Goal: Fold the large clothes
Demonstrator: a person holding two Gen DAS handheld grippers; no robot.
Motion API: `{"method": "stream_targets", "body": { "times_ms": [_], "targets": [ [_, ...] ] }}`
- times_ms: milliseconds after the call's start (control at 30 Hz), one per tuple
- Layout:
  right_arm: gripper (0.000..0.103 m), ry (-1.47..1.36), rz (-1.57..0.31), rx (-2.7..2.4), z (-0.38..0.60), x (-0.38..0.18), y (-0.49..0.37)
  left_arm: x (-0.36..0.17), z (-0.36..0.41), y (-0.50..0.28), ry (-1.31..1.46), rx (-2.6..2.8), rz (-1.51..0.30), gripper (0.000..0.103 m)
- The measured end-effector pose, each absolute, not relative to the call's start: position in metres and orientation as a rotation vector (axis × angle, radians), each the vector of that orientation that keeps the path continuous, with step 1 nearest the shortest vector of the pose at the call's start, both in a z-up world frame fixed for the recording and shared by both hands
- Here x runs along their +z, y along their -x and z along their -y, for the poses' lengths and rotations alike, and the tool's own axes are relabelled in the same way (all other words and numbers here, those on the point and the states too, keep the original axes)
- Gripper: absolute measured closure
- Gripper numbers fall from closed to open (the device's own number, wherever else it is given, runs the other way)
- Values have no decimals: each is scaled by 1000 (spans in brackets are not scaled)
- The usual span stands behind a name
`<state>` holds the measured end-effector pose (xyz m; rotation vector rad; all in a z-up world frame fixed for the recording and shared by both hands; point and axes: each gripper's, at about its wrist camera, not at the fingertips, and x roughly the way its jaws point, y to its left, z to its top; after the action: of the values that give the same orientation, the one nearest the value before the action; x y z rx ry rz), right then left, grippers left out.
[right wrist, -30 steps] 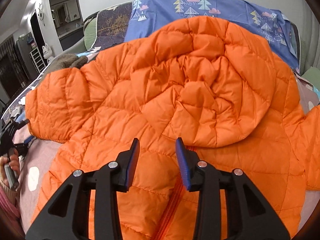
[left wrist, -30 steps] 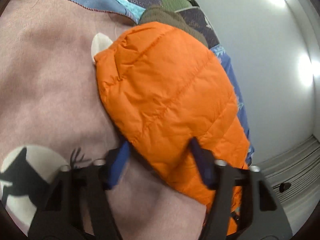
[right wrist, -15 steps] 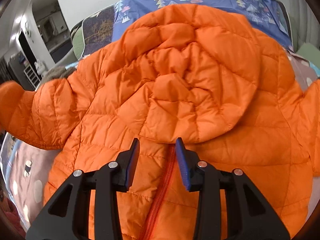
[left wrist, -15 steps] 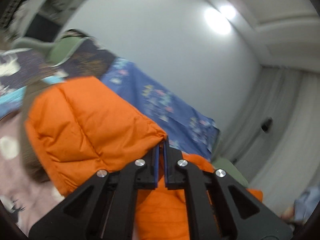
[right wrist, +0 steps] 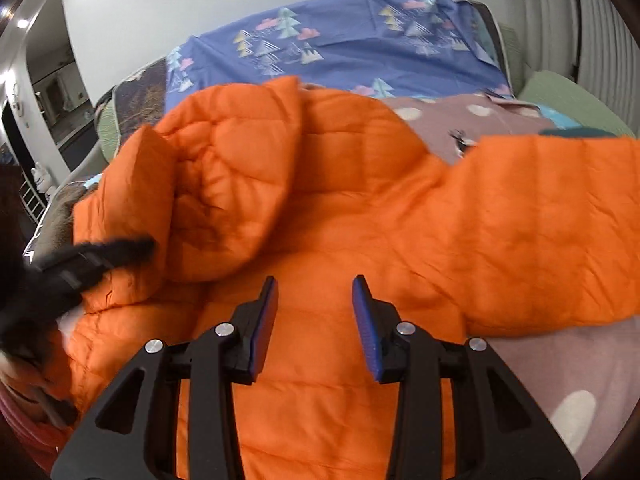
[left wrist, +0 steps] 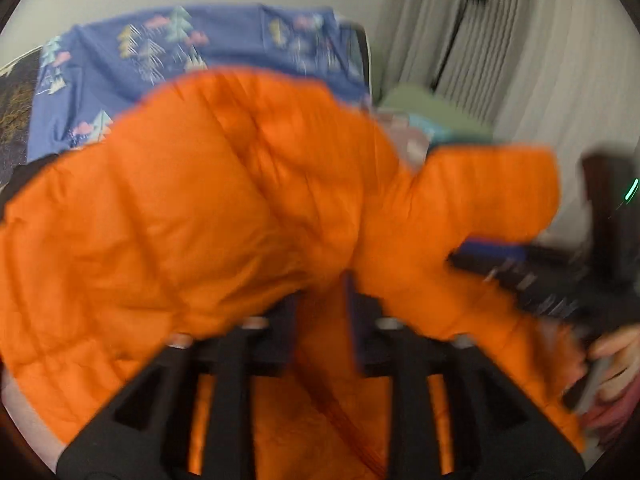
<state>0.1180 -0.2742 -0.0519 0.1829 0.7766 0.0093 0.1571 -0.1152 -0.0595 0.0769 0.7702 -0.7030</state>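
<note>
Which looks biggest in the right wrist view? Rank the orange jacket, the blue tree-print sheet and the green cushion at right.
1. orange jacket, which fills most of the frame.
2. blue tree-print sheet.
3. green cushion.
The jacket lies nearest the camera and the sheet and cushion are partly hidden, so true sizes stay unsure.

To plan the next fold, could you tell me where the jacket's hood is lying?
In the right wrist view the hood lies left of centre on the orange jacket, in front of the blue tree-print sheet.

**Jacket spread on the bed**

The jacket (right wrist: 360, 248) lies on the blanket (right wrist: 560, 368), which shows to its right. A sleeve (right wrist: 552, 224) stretches rightward. Behind it lies a printed sheet (right wrist: 360, 56). The left hand-held gripper (right wrist: 120, 252) reaches in from the left edge.
</note>
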Motion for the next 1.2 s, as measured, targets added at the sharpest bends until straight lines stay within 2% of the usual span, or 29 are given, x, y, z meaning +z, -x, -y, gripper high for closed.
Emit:
{"method": "stream_targets", "body": {
  "times_ms": [33,133,233,400,500,567,633,700,733,833,867,1033,1200],
  "targets": [
    [64,-182,-780,7,279,-53,-116,-67,119,-149,-88,-710,-774,51],
    [62,-171,-785,29,283,-56,-113,-63,111,-133,-138,-756,-743,41],
    [56,-130,-762,88,269,-53,-112,-51,84,-109,-147,-798,-696,38],
    [48,21,-718,213,219,-44,-105,-33,15,-64,-115,-759,-636,38],
    [44,111,-702,284,185,-43,-103,-36,-19,-65,-122,-604,-646,38],
    [40,189,-683,295,158,-45,-105,-48,-41,-83,-93,-474,-712,47],
    [34,301,-651,280,125,-49,-106,-60,-60,-97,-24,-413,-773,77],
    [20,409,-618,264,94,-56,-109,-76,-77,-115,59,-356,-827,84],
    [18,474,-611,244,78,-63,-115,-80,-81,-119,78,-343,-835,84],
    [20,541,-587,98,63,-75,-140,-89,-84,-127,112,-335,-836,84],
    [25,493,-574,52,71,-71,-145,-88,-83,-125,105,-343,-825,84],
    [25,-235,-665,-113,224,-38,-149,-88,-75,-121,62,-378,-795,80],
    [26,-493,-788,-103,301,-55,-139,-94,-63,-126,84,-409,-795,75]
  ]
}}
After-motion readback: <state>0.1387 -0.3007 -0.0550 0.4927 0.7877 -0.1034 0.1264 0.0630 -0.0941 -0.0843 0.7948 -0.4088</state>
